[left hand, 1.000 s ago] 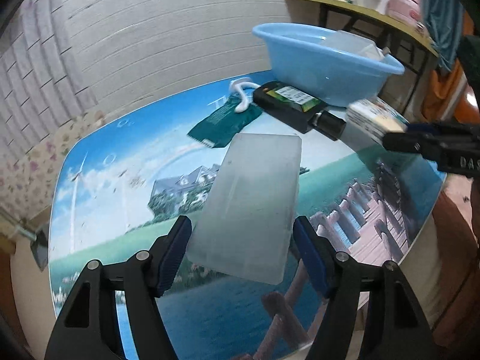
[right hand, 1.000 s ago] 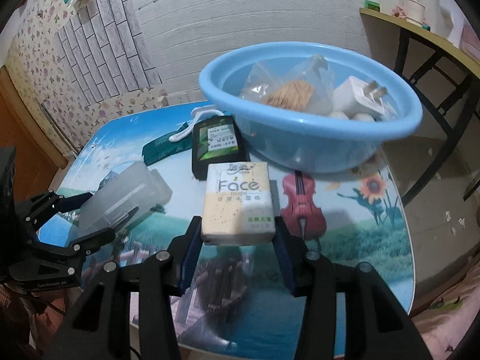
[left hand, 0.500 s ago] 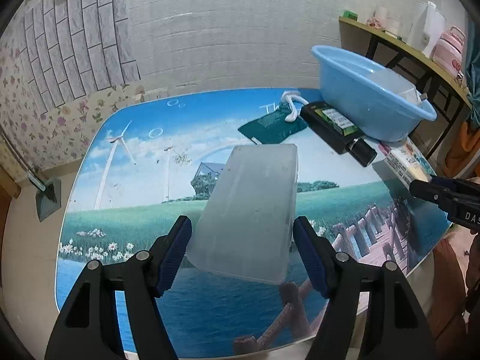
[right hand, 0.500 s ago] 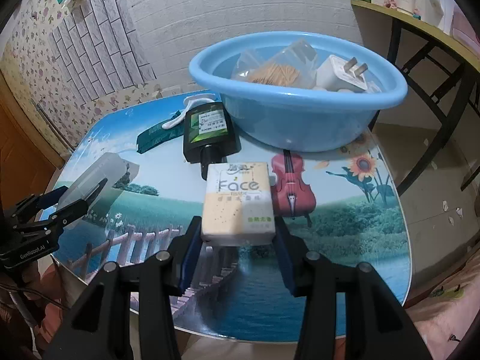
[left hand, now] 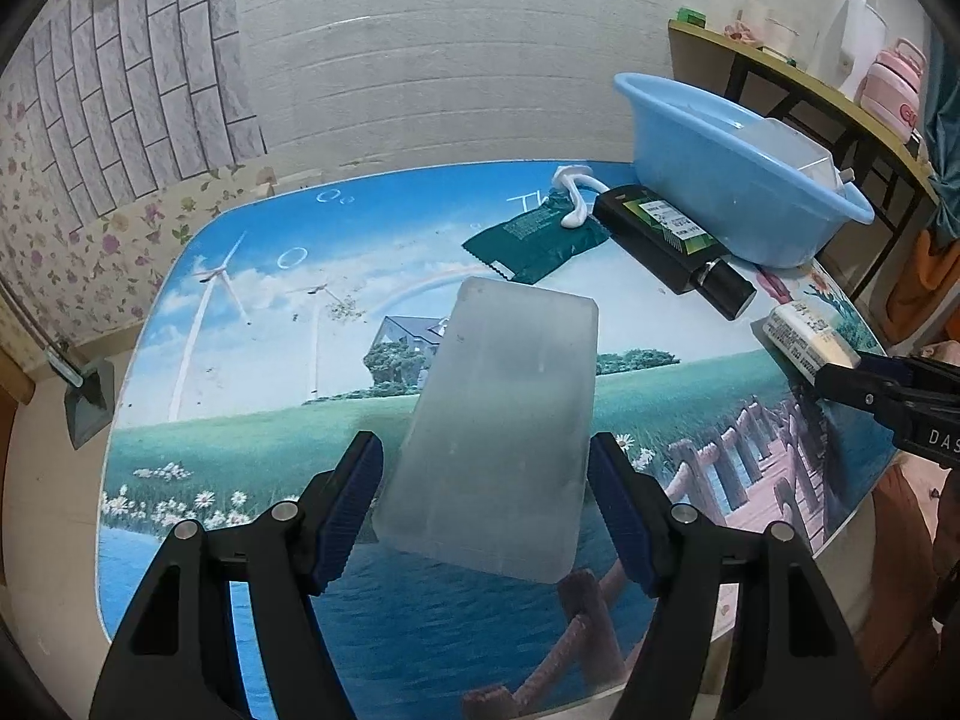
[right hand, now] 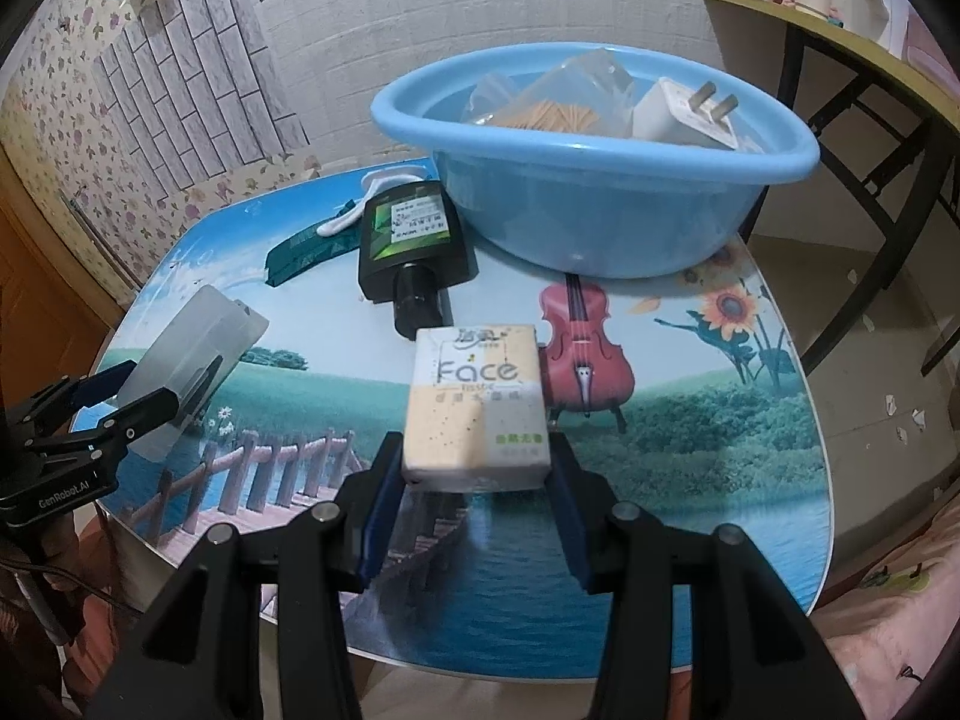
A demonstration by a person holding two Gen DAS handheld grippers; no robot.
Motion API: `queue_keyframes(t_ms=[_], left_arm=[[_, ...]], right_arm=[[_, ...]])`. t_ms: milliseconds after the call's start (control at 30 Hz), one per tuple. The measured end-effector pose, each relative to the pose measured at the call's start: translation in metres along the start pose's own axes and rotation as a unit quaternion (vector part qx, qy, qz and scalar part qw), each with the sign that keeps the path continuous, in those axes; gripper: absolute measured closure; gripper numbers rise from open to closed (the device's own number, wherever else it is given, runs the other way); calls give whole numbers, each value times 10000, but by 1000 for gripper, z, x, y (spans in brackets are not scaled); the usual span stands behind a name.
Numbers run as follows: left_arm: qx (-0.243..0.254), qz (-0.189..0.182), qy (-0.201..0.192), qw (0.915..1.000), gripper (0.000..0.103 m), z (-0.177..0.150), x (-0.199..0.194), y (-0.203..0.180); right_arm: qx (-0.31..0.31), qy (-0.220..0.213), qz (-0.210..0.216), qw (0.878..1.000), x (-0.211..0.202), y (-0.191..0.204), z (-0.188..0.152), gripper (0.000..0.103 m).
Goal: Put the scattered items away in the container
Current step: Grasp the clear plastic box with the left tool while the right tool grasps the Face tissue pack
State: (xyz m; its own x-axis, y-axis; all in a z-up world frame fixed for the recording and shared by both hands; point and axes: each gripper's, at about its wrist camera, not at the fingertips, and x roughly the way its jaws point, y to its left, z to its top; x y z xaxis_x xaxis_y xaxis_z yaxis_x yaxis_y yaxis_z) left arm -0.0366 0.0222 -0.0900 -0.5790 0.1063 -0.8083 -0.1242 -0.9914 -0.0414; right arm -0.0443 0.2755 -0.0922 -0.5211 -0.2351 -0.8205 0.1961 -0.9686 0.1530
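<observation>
My left gripper [left hand: 486,462] is shut on a frosted clear plastic box [left hand: 498,432], held tilted above the picture-printed table [left hand: 252,432]. The right wrist view shows this box [right hand: 192,348] at the left, in the left gripper [right hand: 138,396]. My right gripper [right hand: 475,456] is shut on a "Face" tissue pack [right hand: 477,408], held above the table's front half. A blue basin [right hand: 600,198] stands at the back right, with a clear bag of sticks [right hand: 552,108] and a white plug [right hand: 684,114] inside. Beside it lie a black bottle [right hand: 414,240], a green sachet [right hand: 300,252] and a white hook [left hand: 573,192].
A brick-pattern wall [left hand: 420,60] runs close behind the table. A shelf on black metal legs [right hand: 840,96] stands to the right of the basin, carrying a pink flask [left hand: 894,78] and cups. The table's near edge lies just under both grippers.
The left gripper has rolled with the box, so the table now looks level in its view. The right gripper has drawn back a little from the basin. Both grips are unchanged.
</observation>
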Motion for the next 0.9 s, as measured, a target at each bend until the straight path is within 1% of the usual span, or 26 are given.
queue_keyframes(t_ms=[200,333,400,533,600,667,767,900], left_arm=[[76,-40,19,10000,33,4,8,-3],[8,-148,3,9999,33,5,12,-2],[-5,-225,61,9997,33,5,17,-2],[94,-214,6,9997,32,6,18,-6],[83,-257,-42,9996,32,6,18,-5],[65,-251,-93,9996,32,6,18,-4],[88,-219,-130,9996,30,6,20,-4],[199,-175,-163,9995,28,8,23,-7]], right_arm=[[1,66,14,10000,5,3,0,57],[-71,104,-30,9999,9,6,-1,57],[-105,104,-39,9999,11,8,0,57],[-178,50,-111,9998,13,9,1,57],[-178,20,-106,9998,13,10,2,57],[-292,-44,-188,9994,15,12,1,57],[-406,-107,-255,9988,16,15,0,56],[-339,-147,-153,9992,16,10,4,56]])
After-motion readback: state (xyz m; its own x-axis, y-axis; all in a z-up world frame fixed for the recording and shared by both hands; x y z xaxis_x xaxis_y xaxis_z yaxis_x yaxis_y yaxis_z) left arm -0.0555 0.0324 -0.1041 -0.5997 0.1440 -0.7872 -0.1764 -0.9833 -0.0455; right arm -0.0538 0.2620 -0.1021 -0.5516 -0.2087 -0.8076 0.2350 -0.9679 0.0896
